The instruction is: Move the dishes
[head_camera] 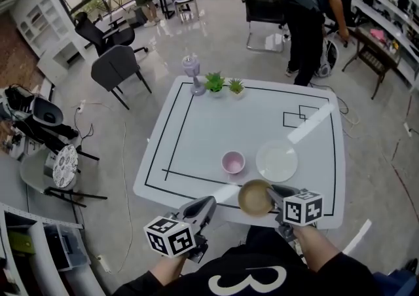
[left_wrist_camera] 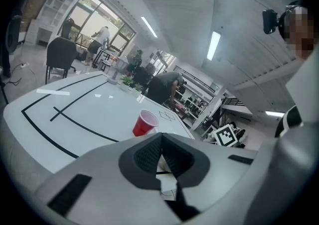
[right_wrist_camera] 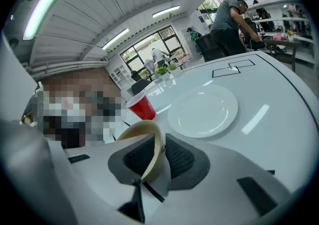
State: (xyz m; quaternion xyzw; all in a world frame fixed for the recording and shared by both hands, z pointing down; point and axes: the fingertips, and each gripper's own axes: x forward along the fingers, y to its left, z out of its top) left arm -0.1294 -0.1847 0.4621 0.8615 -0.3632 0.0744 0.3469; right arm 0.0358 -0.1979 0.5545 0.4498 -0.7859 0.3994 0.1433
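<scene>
Nearest is the left gripper, at the near edge of the white table. In the left gripper view its pads meet at the tips and there is nothing between them. Just beside it is the right gripper, pointing down at the table. The rim of a tan bowl stands between its jaws. In the right gripper view the jaws are only a little apart, and a thin dark gap shows between the rim and one pad, so the grip looks loose. Whether the bowl rests on the table, I cannot tell.

Just beyond the bowl, ahead of the space between the two grippers, a red cup stands upright. A white plate lies straight ahead of the right gripper, near the cup but not touching it.

Far ahead of both grippers, at the opposite edge, are two small green plants and a grey tumbler. Behind the table a person bends forward.
</scene>
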